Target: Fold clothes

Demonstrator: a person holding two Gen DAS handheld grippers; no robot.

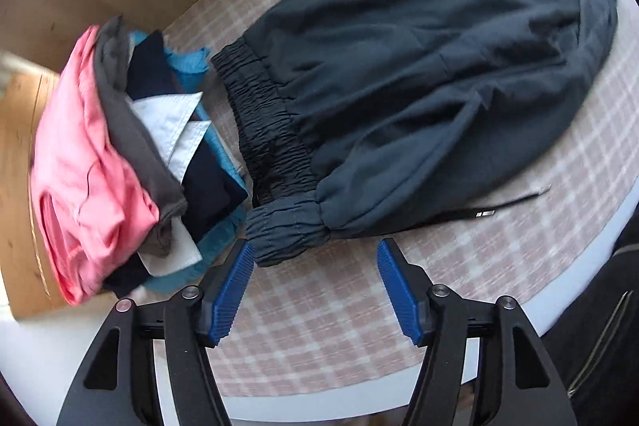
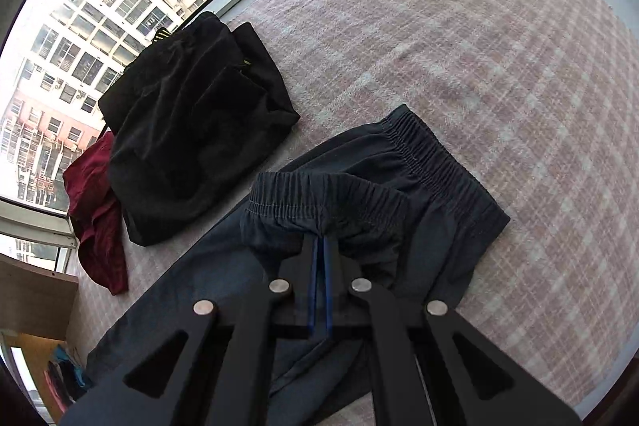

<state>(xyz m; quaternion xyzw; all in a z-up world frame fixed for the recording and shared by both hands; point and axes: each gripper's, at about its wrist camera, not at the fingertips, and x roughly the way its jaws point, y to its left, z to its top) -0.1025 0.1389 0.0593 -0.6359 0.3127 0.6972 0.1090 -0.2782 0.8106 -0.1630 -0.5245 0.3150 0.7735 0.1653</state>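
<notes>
My left gripper (image 1: 315, 254) apart above the checked surface (image 1: 319, 306), dark trousers (image 1: 419, 66) spread ahead, folded pile (image 1: 131, 162) crowding left, my right gripper (image 2: 322, 238) clamped on a trouser cuff (image 2: 319, 194), black garment (image 2: 191, 130) nearby.

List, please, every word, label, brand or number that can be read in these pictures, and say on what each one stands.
No text can be read in either view.
Drawstring tip of the dark trousers: small white marks, too small and blurred to read.
Black garment: yellow marks at its edge, not legible as letters.
Folded pile: no print visible.
Buildings outside the window: no legible signs.
</notes>
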